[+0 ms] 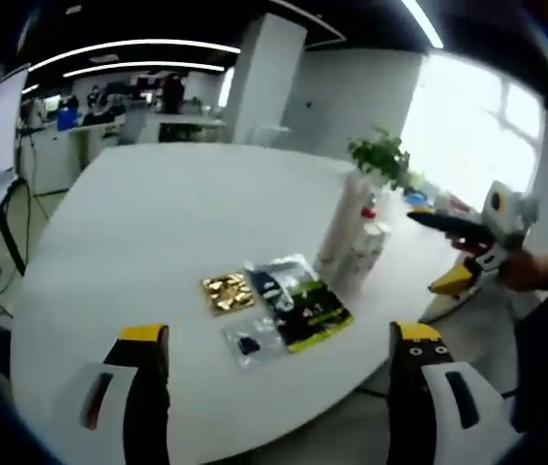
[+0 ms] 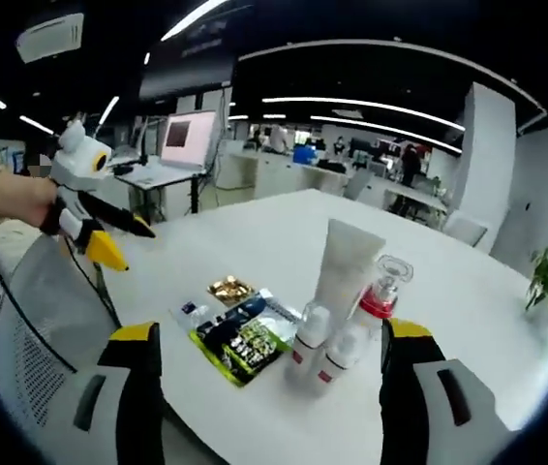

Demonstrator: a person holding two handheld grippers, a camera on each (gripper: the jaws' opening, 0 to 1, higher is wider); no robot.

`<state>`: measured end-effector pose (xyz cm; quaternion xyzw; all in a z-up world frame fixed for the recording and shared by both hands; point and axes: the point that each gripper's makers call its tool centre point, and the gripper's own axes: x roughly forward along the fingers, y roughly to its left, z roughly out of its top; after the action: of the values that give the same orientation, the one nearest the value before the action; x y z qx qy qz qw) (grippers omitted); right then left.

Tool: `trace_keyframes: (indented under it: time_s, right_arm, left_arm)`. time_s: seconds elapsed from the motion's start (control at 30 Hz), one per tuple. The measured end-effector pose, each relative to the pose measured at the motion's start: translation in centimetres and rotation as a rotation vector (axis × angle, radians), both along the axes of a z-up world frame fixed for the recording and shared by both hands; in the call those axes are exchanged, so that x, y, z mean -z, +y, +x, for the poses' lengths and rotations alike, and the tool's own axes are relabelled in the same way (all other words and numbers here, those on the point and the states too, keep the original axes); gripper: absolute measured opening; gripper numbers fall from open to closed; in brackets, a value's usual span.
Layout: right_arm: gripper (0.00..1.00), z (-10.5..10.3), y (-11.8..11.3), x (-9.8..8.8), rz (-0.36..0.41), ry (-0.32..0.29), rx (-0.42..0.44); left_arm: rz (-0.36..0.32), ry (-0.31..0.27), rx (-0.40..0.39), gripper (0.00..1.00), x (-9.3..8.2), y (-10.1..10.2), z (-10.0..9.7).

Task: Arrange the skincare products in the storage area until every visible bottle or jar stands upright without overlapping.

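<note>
On a white office table (image 2: pixel 255 242), bottles (image 2: pixel 337 320) stand; both claws gape.

A tall white tube (image 2: pixel 344 263) is standing upright on the white table, with a clear-capped bottle with a red collar (image 2: pixel 380 291) just beside it. Two small white bottles (image 2: pixel 310 341) are standing in front of them, close together. In the left gripper view the same upright cluster (image 1: pixel 353 237) is sitting near the table's edge.
</note>
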<state>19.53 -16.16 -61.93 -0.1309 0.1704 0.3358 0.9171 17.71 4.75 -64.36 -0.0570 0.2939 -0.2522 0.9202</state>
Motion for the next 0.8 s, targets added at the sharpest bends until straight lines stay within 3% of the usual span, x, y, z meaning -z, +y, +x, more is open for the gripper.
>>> trace_keyframes:
  time_s: [0.17, 0.5, 0.6, 0.7, 0.77, 0.8]
  right_arm:
    - [0.99, -0.5, -3.2, 0.5, 0.024, 0.037, 0.072]
    - [1.00, -0.9, -4.7, 0.4, 0.053, 0.047, 0.106]
    - [1.00, -1.2, -5.9, 1.4, 0.015, 0.059, 0.119]
    - [0.99, -1.3, -6.7, 1.8, 0.024, 0.055, 0.136]
    - [0.99, -1.7, -7.6, 3.1, 0.041, 0.117, 0.191]
    - [0.99, -1.7, -7.7, 3.2, 0.052, 0.117, 0.192]
  left_arm:
    - [-0.005, -0.011, -0.024, 0.89, -0.5, 0.1, -0.2]
    - [0.021, -0.002, -0.019, 0.89, -0.2, -0.2, -0.5]
    - [0.022, 0.000, -0.019, 0.89, 0.0, -0.1, -0.4]
    - [0.033, 0.005, -0.020, 0.89, 0.2, -0.1, -0.5]
    - [0.023, 0.004, -0.025, 0.89, 0.2, 0.0, -0.4]
    - [0.022, 0.003, -0.027, 0.89, 0.1, -0.1, -0.4]
